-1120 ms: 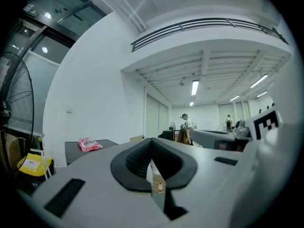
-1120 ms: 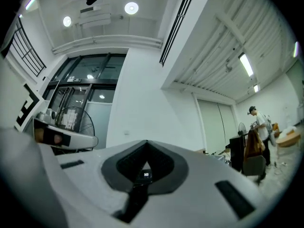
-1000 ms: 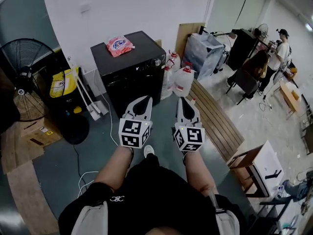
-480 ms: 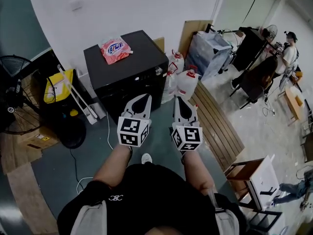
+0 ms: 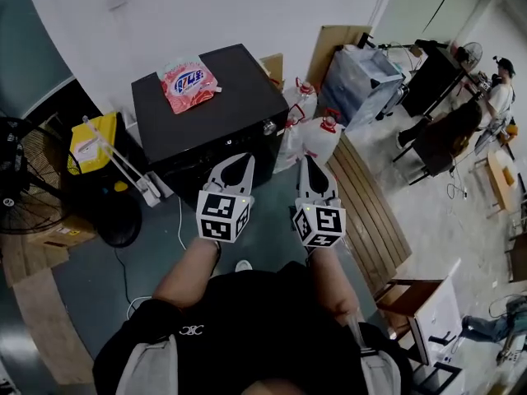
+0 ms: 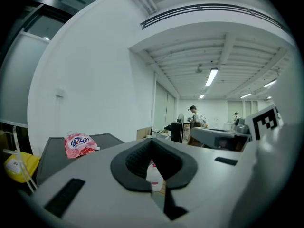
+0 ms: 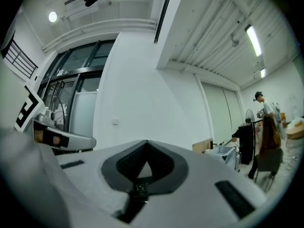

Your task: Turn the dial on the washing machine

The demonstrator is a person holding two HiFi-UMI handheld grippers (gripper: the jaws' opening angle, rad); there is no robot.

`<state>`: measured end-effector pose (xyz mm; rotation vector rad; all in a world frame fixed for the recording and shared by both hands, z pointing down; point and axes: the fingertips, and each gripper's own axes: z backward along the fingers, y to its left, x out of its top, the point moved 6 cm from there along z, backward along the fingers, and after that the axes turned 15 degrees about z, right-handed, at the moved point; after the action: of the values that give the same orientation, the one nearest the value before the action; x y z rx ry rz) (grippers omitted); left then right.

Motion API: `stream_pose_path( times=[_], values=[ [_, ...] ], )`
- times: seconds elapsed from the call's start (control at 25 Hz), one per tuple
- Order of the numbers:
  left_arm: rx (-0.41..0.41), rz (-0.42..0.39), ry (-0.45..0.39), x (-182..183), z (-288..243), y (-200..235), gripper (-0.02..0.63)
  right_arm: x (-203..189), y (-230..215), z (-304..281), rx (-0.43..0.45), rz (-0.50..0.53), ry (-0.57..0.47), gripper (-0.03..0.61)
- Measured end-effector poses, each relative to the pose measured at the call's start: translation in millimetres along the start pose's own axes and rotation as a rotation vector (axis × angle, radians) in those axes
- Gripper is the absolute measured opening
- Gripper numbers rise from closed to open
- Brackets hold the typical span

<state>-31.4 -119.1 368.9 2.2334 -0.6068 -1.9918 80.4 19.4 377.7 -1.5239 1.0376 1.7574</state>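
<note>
The black washing machine (image 5: 216, 109) stands against the white wall, with a pink detergent bag (image 5: 188, 79) on its lid. Its small silver dial (image 5: 268, 127) sits at the front's upper right corner. My left gripper (image 5: 240, 162) and right gripper (image 5: 310, 162) are held side by side just short of the machine's front, both shut with nothing in them. The right one's tip is below and a little right of the dial, not touching it. In the left gripper view the closed tips (image 6: 152, 140) point past the machine's lid (image 6: 57, 151) and the bag (image 6: 80, 143). The right gripper view shows its tips (image 7: 146, 143) against the wall.
Left of the machine are a yellow container (image 5: 90, 142), a black floor fan (image 5: 25, 179) and a cardboard box (image 5: 62, 233). White jugs (image 5: 317, 134) stand at its right, then wooden planks (image 5: 370, 212). People (image 5: 494, 97) work at the far right. A cable (image 5: 132, 299) lies on the floor.
The machine has come closer and now lies more squarely ahead as the person stepped toward it. Both grippers stay shut and side by side.
</note>
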Motion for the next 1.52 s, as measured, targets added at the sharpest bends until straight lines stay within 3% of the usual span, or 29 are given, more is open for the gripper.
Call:
stream_pose_path(
  times=[0.24,0.52,0.72,0.8,0.92,1.12,1.32,1.52],
  values=[
    [0.107,0.008,-0.009,3,-25,20,-0.005,-15,-29,-47,0.041,-0.014,-0.001,0.0],
    [0.279,0.066,-0.056,9,-64,36,-0.005,-47,-51,-122,0.21,-0.131,0.044,0.0],
    [0.383,0.1,-0.053,0,-87,40,-0.005,-82,-56,-161,0.292,-0.147,0.077,0.002],
    [0.422,0.111,-0.046,-8,-91,40,-0.005,-98,-59,-171,0.305,-0.172,0.079,0.023],
    [0.487,0.133,-0.038,-19,-94,43,-0.005,-122,-61,-187,0.337,-0.244,0.113,0.118],
    [0.586,0.154,-0.031,-29,-89,49,-0.005,-168,-60,-213,0.402,-0.458,0.22,0.275],
    [0.662,0.16,-0.031,-33,-85,50,-0.005,-221,-65,-232,0.402,-0.897,0.36,0.295],
    [0.724,0.168,-0.013,-41,-78,49,-0.005,-263,-60,-248,0.381,-1.155,0.406,0.296]
  ],
)
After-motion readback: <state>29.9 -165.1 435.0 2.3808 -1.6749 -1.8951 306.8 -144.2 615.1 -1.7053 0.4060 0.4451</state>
